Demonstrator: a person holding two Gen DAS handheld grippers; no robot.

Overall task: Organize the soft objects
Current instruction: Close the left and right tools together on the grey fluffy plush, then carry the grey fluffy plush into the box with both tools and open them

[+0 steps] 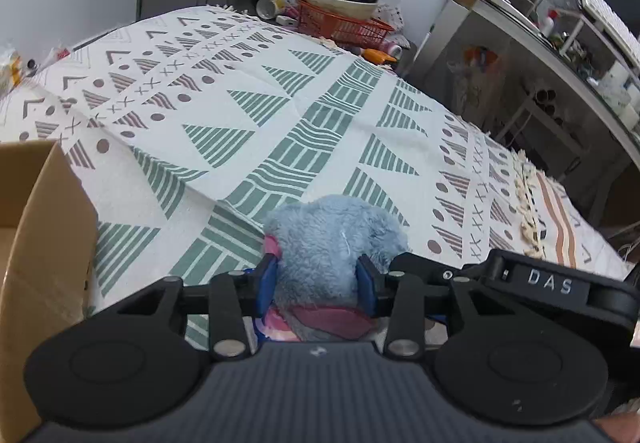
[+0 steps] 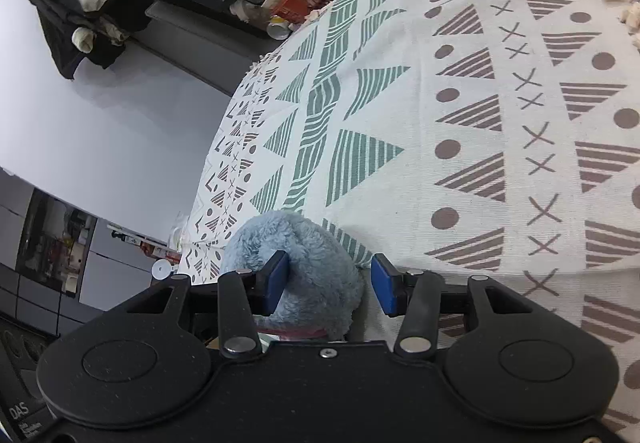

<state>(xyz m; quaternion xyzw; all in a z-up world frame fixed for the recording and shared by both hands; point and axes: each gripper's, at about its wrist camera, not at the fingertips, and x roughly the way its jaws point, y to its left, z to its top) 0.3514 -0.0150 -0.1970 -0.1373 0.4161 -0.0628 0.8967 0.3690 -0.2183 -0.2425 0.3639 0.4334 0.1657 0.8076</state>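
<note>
A fluffy light-blue plush toy [image 1: 332, 243] with pink parts sits between the blue pads of my left gripper [image 1: 318, 283], which is shut on it just above the patterned cloth. In the right wrist view the same blue plush [image 2: 308, 263] lies between the fingers of my right gripper [image 2: 330, 285]. The left pad touches the plush; the right pad stands apart from it, so the jaws are open. The left gripper's arm [image 1: 548, 283] shows at the right of the left wrist view.
An open cardboard box [image 1: 44, 243] stands at the left on the patterned tablecloth [image 1: 280, 91]. A red basket [image 1: 340, 23] with stacked bowls and bottles sits at the far edge. Shelves with clutter [image 1: 560, 23] stand to the right.
</note>
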